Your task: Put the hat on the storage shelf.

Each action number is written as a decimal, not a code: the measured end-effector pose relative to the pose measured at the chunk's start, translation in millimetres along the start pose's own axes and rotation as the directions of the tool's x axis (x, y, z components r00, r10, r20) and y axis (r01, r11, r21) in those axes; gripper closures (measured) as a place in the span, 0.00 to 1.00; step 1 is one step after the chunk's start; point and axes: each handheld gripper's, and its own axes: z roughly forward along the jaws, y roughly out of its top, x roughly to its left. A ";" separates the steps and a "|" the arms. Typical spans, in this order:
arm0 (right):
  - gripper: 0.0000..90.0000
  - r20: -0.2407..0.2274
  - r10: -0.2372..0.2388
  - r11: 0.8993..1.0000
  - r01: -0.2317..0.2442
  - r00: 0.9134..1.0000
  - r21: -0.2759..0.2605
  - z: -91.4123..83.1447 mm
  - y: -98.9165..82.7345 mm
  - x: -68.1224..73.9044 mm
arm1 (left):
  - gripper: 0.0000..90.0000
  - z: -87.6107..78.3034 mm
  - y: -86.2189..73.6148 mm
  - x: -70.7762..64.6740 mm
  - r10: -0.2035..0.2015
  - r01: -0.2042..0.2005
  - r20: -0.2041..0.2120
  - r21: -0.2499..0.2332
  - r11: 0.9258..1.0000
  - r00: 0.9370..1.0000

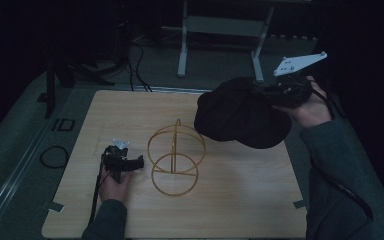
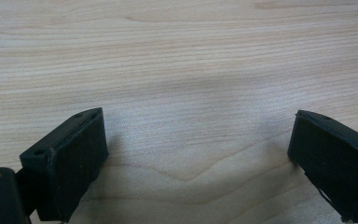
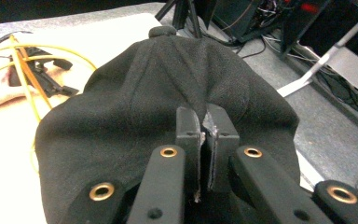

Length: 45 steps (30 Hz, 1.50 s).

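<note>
- Two grippers in play: right gripper [image 3: 204, 140] clamped tight on a fold of the black cap [image 3: 168, 93], jaws pressed together with only fabric between them.
- Seen from the high view, same right gripper [image 1: 267, 92] held up off the table [image 1: 230, 210] at the far right edge, cap [image 1: 240, 117] hanging from it above the board's far right corner.
- Left gripper [image 2: 198, 154] spread wide, nothing between the jaws, bare wood grain beneath and ahead.
- From above, left gripper [image 1: 125, 162] resting low on the table, just left of the yellow wire stand [image 1: 175, 160], apart from the cap.
- Stand made of thin hoops, one upright and one flat on the board; glimpsed again at the left edge of the right gripper view [image 3: 23, 70], partly cut off by the cap.
- Cap's brim and underside hidden; button on its crown [image 3: 163, 31] just visible at the top.
- Left jaws cut off at the bottom and right edges of their own view.
- High view very dim: gripper details, cables on the floor [image 1: 55, 156] and the metal frame legs [image 1: 182, 50] behind the table hard to make out.
- Letters "ID" [image 1: 63, 125] readable on the floor strip left of the table; no brand or label readable on the cap.
- Grey three-cornered plate [image 1: 300, 63] standing above the right hand [image 1: 310, 110].
</note>
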 end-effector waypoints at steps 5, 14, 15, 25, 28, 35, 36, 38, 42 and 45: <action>0.95 -0.001 0.019 1.000 -0.019 1.000 0.001 5.8 2.2 2.7 | 0.05 0.0 0.0 0.0 0.000 0.000 0.000 0.000 1.000 1.000; 0.95 -0.003 0.054 0.998 -0.054 0.999 -0.037 5.0 4.5 2.8 | 0.05 -0.1 0.0 0.0 0.000 0.000 0.001 0.001 1.000 1.000; 0.95 0.002 0.054 0.998 -0.053 0.999 -0.042 4.7 5.2 2.9 | 0.05 -0.1 0.0 0.0 0.000 0.000 0.001 0.001 1.000 1.000; 0.95 -0.004 0.057 0.996 -0.057 0.998 -0.070 3.8 15.3 7.7 | 0.05 -0.1 0.0 0.0 0.000 0.000 0.001 0.001 1.000 1.000; 0.95 -0.005 0.051 0.996 -0.051 0.999 -0.068 5.8 19.5 10.1 | 0.05 -0.1 0.0 0.0 0.000 0.000 0.001 0.001 1.000 1.000; 0.95 -0.015 0.047 0.995 -0.048 0.999 -0.091 9.1 29.4 14.7 | 0.05 -0.2 0.1 0.2 0.002 -0.002 0.001 0.003 1.000 1.000; 0.95 -0.015 0.046 0.995 -0.047 0.999 -0.092 9.7 31.0 15.7 | 0.05 -0.2 0.1 0.2 0.002 -0.002 0.001 0.003 1.000 1.000; 0.95 -0.015 0.045 0.995 -0.046 0.999 -0.093 10.7 34.1 17.2 | 0.05 -0.2 0.1 0.2 0.003 -0.003 0.001 0.004 1.000 1.000; 0.95 -0.013 0.045 0.993 -0.047 0.999 -0.104 12.0 39.6 20.1 | 0.05 -0.2 0.0 0.1 0.001 -0.001 0.001 0.003 1.000 1.000; 0.95 -0.013 0.044 0.993 -0.045 0.999 -0.113 12.1 42.7 21.5 | 0.05 -0.2 0.0 0.1 0.001 -0.001 0.001 0.003 1.000 1.000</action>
